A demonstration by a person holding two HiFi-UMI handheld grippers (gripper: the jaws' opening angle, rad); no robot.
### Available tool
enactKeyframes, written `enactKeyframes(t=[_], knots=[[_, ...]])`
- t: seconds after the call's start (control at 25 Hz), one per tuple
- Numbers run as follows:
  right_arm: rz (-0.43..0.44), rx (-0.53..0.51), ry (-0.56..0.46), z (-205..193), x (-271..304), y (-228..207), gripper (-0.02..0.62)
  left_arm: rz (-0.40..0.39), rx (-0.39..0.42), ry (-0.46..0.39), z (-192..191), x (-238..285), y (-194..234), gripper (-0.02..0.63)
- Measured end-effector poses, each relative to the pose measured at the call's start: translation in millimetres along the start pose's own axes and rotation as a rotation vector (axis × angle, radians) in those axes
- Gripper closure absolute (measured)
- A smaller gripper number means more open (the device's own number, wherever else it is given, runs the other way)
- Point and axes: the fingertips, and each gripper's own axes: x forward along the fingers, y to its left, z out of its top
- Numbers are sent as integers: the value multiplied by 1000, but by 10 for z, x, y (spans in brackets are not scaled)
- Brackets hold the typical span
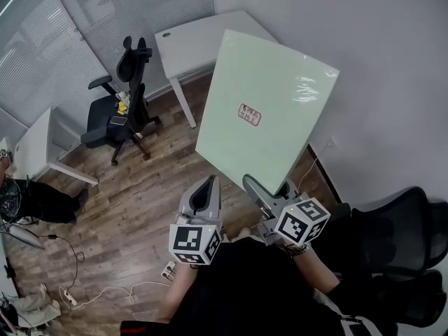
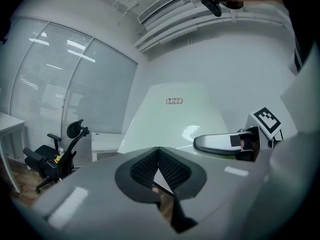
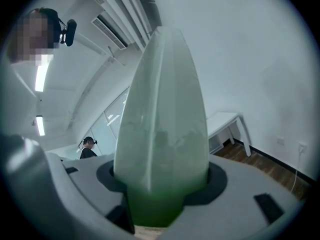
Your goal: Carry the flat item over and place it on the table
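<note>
A large pale green flat sheet (image 1: 262, 110) with a small red label stands up at a slant in front of me, over the wooden floor. My right gripper (image 1: 264, 187) is shut on its lower edge. In the right gripper view the sheet (image 3: 162, 109) rises from between the jaws and bows slightly. My left gripper (image 1: 205, 191) hangs to the left of the sheet, apart from it and shut on nothing, its pads meeting at the tip (image 2: 159, 156). The left gripper view shows the sheet (image 2: 170, 119) and the right gripper's finger (image 2: 220, 143). A white table (image 1: 203, 44) stands beyond the sheet.
A black office chair (image 1: 122, 110) stands left of the white table. Another white desk (image 1: 31, 145) and a person (image 1: 35, 198) are at the far left. Cables and a power strip (image 1: 105, 292) lie on the floor. A second black chair (image 1: 399, 236) is close on my right, by the wall.
</note>
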Motion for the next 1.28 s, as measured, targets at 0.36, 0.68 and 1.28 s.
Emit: enactKeyframes(t=[0.36,0.68,1.28], knots=[[17,-5,-6,-163,-435,-157,319,21,33,-18,-210,-104,-434,600],[32,-7,-25,-137,-496,-126,319,17,49,-37,-207,-135,-504,600],[-9,-40,-1,-115,-537,-145,319,24,28,-36,-147,-116,-495,600]])
